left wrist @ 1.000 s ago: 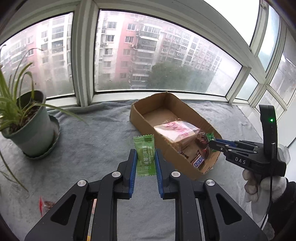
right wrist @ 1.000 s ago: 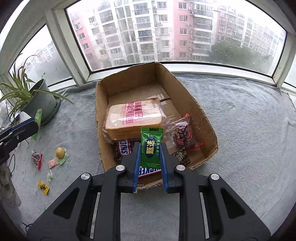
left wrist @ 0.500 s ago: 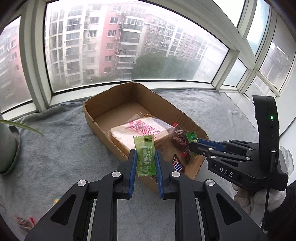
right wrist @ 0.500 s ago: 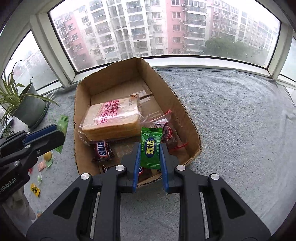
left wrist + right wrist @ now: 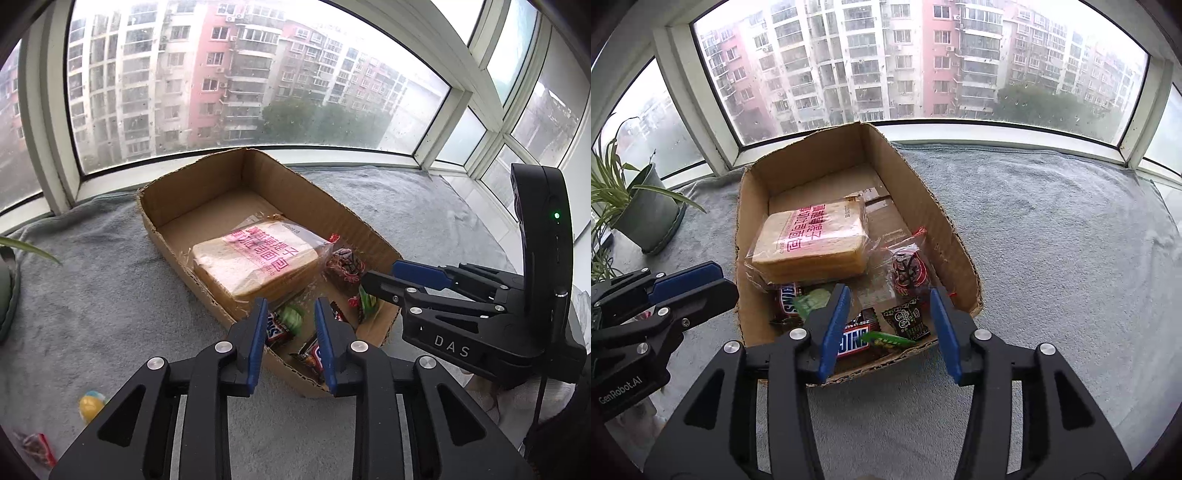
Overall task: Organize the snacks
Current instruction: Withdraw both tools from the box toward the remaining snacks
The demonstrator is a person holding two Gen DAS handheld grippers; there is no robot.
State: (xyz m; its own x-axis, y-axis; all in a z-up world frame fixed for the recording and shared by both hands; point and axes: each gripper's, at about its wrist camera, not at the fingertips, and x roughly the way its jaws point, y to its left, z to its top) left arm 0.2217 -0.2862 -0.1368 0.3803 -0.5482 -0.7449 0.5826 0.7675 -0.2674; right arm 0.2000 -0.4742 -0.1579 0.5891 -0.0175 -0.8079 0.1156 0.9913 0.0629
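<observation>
Two grippers hang over the near end of the cardboard box [image 5: 945, 221], which lies on a grey cloth [image 5: 1052, 236] by the window.

From the left wrist view, the left gripper [image 5: 290, 317] has its jaws opening, with a modest gap, and the blue pads press on nothing. A pale green packet [image 5: 291, 315] shows in the gap, blurred, over the box floor and just beside a Snickers bar [image 5: 275, 330]; I cannot tell if it already lies flat.

From the right wrist view, the right gripper [image 5: 890, 306] also has its jaws opening, clearly wider, and nothing is pressed between the pads. A bright green wrapper [image 5: 888, 339] shows between them, low down near the front wall of the box, partly across a second Snickers bar [image 5: 853, 339]. A dark packet with green drawings [image 5: 905, 321] lies just beside it.

Further inside the box rests a bag of sliced bread [image 5: 812, 240] with pink letters, and to its right a red and black wrapped snack [image 5: 908, 269]. The far half of the box floor is bare cardboard.

On the cloth to the left of the box, some small sweets lie loose: a yellow round one [image 5: 90, 404] and a red wrapper [image 5: 37, 446]. A potted plant [image 5: 642, 210] stands near the window corner.
</observation>
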